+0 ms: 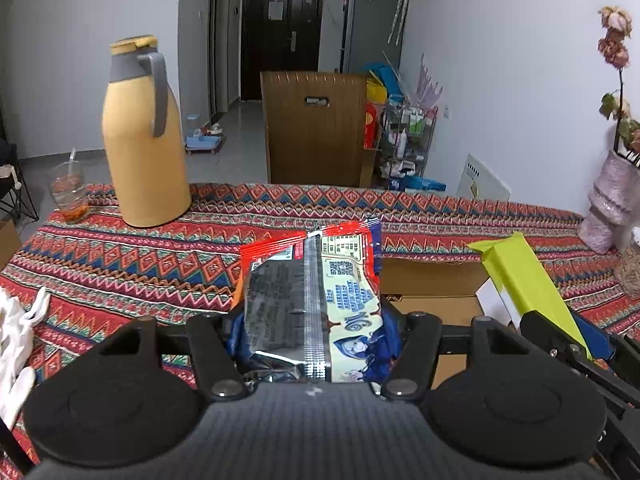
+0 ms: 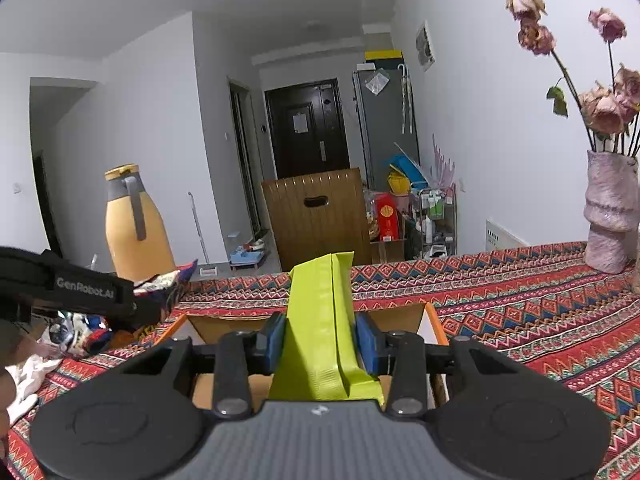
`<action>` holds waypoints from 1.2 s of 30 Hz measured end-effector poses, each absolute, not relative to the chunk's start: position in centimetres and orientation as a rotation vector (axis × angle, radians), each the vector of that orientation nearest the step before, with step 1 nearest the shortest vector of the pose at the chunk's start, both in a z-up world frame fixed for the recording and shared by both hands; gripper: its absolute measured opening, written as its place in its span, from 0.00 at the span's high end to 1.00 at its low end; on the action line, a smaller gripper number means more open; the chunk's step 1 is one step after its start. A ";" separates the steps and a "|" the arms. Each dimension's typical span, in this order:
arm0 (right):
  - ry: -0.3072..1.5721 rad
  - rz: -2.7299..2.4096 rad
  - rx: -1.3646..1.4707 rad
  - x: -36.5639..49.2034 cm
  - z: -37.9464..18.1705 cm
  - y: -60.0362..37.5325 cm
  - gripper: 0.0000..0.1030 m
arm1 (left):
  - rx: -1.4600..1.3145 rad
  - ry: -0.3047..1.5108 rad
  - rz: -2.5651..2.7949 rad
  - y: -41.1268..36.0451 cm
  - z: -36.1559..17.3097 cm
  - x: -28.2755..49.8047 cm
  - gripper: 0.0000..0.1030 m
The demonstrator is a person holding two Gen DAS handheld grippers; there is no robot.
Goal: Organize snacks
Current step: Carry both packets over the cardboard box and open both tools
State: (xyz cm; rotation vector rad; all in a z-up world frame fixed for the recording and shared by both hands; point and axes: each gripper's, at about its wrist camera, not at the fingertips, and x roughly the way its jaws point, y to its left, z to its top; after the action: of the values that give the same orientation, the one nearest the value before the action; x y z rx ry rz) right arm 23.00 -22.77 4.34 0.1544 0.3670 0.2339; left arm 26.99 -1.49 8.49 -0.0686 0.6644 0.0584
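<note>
My left gripper (image 1: 314, 332) is shut on a red, silver and cream snack packet (image 1: 316, 288), held up above the patterned tablecloth. My right gripper (image 2: 320, 346) is shut on a lime-green snack packet (image 2: 322, 320), held above an open cardboard box (image 2: 430, 320). In the left wrist view the green packet (image 1: 520, 276) and the box (image 1: 436, 280) lie to the right of the red packet. In the right wrist view the left gripper's body (image 2: 80, 292) and its packet show at the left.
A yellow thermos jug (image 1: 144, 136) and a glass with a drink (image 1: 68, 192) stand at the table's far left. A pink vase of dried roses (image 2: 610, 216) stands at the far right. A brown chair back (image 1: 316, 128) rises behind the table. White cloth (image 1: 16, 336) lies at the left.
</note>
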 end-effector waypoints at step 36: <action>0.483 0.193 0.129 24.8 2.1 -23.0 0.00 | 0.007 0.685 0.111 -1.4 4.9 27.1 0.00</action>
State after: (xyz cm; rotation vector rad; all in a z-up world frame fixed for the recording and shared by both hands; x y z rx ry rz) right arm 24.77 -23.01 2.12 0.1288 0.4832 0.1932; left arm 27.12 -1.42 4.93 0.0065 0.6848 0.1111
